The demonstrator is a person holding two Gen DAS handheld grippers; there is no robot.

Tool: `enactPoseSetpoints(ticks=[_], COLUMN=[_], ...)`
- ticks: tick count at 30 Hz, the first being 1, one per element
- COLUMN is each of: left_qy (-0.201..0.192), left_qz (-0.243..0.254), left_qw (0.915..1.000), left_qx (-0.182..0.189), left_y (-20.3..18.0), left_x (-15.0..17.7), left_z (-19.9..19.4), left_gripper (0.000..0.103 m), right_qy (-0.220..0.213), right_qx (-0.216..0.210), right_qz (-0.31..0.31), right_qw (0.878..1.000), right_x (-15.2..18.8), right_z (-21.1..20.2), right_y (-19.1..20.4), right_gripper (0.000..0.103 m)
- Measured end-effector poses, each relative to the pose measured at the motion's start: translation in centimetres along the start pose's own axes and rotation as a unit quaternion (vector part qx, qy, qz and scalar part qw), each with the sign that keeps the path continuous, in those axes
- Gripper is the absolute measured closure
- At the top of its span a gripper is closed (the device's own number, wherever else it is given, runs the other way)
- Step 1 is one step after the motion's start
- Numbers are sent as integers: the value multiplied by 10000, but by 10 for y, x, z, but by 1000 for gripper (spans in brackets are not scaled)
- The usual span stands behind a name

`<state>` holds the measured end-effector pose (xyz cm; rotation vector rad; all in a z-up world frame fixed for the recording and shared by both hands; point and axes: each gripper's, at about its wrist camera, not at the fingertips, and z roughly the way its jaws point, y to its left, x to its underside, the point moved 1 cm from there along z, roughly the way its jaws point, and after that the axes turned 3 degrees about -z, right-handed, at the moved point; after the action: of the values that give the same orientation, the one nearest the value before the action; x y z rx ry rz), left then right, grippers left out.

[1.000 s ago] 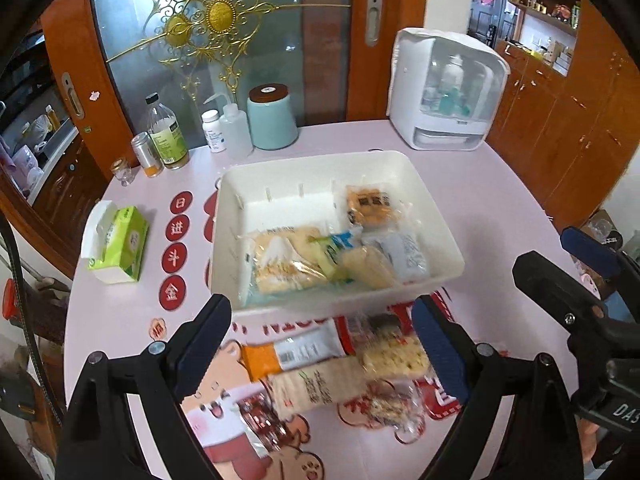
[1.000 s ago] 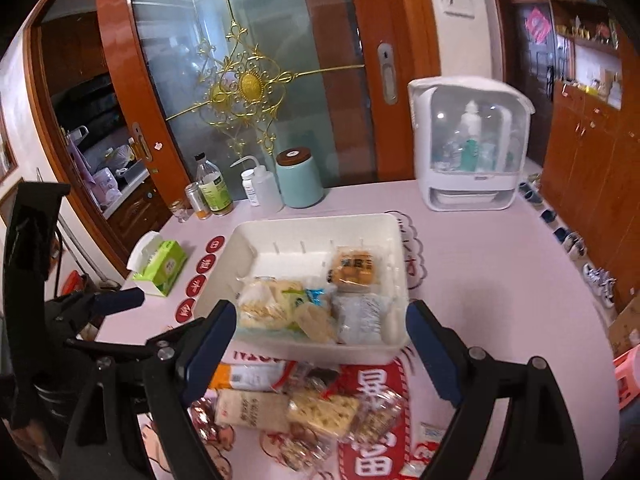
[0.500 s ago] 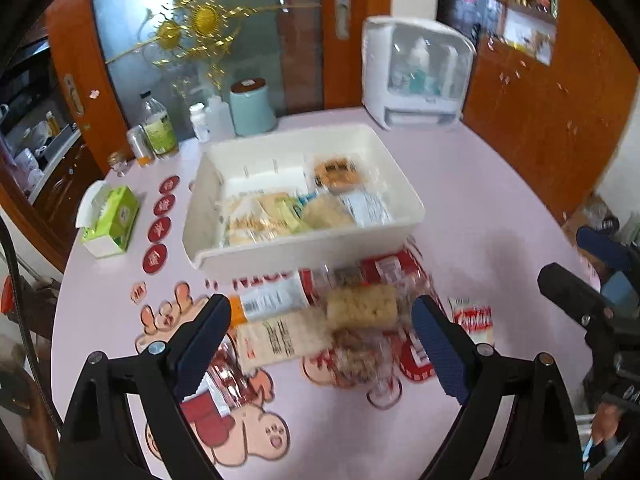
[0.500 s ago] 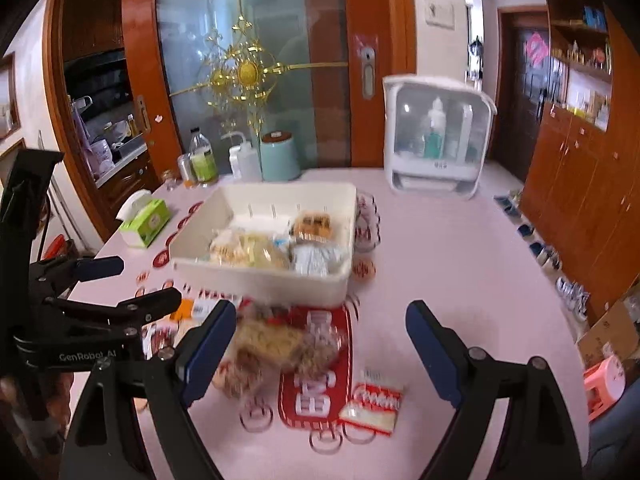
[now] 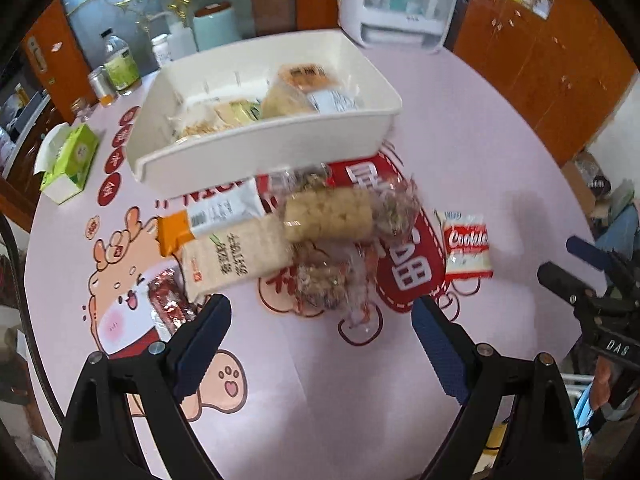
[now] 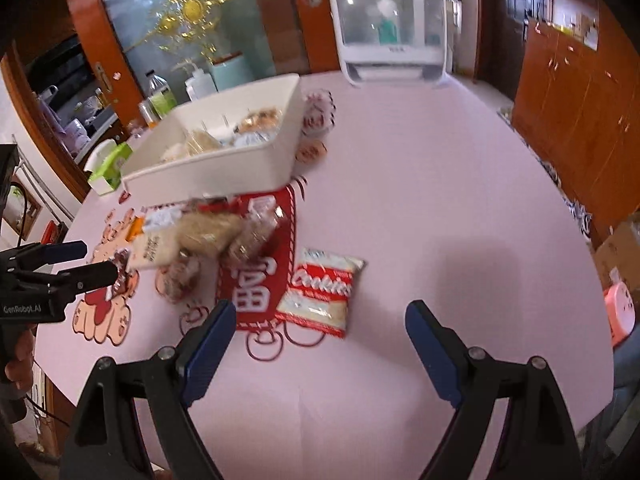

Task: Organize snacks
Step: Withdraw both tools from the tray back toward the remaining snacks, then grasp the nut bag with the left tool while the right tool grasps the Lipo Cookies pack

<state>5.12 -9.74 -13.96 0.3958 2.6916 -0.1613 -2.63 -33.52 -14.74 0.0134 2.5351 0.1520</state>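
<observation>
A white bin (image 5: 264,148) with several wrapped snacks inside stands at the back of the pink table. In front of it lies a loose pile: a puffed rice bar (image 5: 328,212), a beige packet (image 5: 236,256), an orange-ended packet (image 5: 208,220) and a clear nut bar (image 5: 324,280). A red-and-white Cookies packet (image 5: 466,246) lies apart to the right. My left gripper (image 5: 320,312) hangs open just short of the pile, nothing between its fingers. My right gripper (image 6: 320,312) is open above the table, close before the Cookies packet (image 6: 320,292), apart from it.
A green tissue box (image 5: 70,160) sits at the table's left edge. Bottles (image 5: 118,66) and a teal canister (image 5: 216,26) stand behind the bin, with a white appliance (image 5: 396,0) at the back. Wooden cabinets (image 6: 576,112) line the right side.
Both grippers have drawn back from the bin and come lower over the table. The loose pile now fills the middle of both views, and the Cookies packet has come into sight. Both stay open.
</observation>
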Motion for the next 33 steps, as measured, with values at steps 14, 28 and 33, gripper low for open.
enactPoseSetpoints(ticks=[14, 28, 33], left_qy=[637, 1085, 1029], left_qz=[-350, -646, -573], left_qw=[9974, 9918, 9928], left_qx=[27, 208, 203], left_y=[0, 4, 2], left_x=[-6, -7, -9], left_z=[81, 124, 126], left_gripper=[12, 24, 50], right_qy=[786, 1092, 939], right_qx=[117, 868, 860], right_qz=[672, 65, 58], right_qw=[9946, 9902, 9918], right_x=[-4, -8, -9], right_z=[79, 124, 115], right_y=[-10, 27, 25], right_gripper=[16, 18, 43])
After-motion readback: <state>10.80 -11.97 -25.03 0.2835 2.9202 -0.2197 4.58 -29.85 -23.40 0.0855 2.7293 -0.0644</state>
